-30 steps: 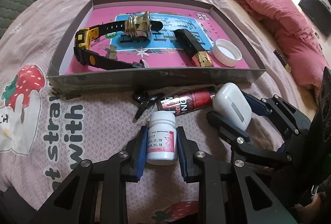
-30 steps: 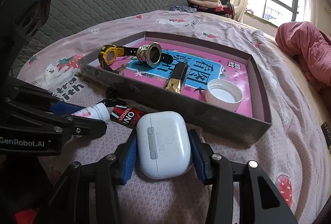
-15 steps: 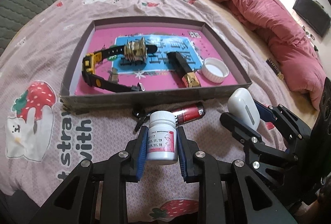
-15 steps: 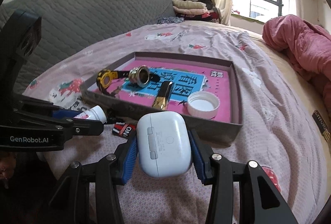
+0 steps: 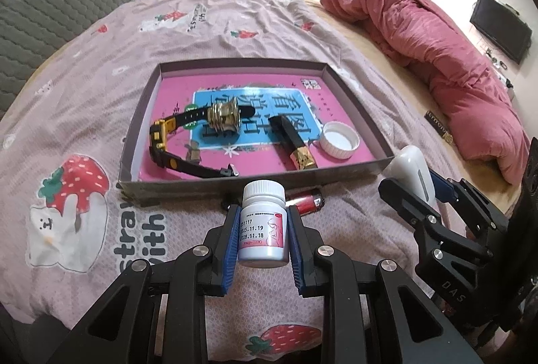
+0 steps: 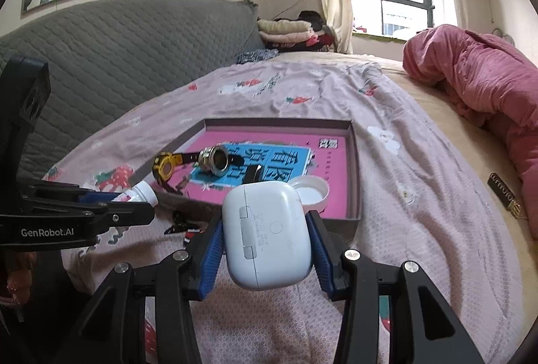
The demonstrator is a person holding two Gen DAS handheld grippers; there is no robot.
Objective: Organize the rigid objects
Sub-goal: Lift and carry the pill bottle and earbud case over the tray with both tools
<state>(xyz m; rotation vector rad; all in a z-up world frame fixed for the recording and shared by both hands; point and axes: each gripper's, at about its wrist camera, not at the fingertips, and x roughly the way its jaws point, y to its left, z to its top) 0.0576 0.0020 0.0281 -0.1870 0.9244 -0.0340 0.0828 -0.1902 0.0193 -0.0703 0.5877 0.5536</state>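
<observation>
two hand-held grippers: left (image 5: 263,236) clamps pill bottle (image 5: 263,224), right (image 6: 267,249) earbud case (image 6: 267,234).

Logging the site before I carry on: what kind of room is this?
Most likely a bedroom in a home: a bed under a strawberry-print sheet, a rumpled pink duvet, and a wall-mounted TV.

left gripper (image 5: 263,241) — jaws clamp pill bottle (image 5: 263,228) | tray (image 5: 215,177) beyond — watch (image 5: 181,142) inside
</observation>
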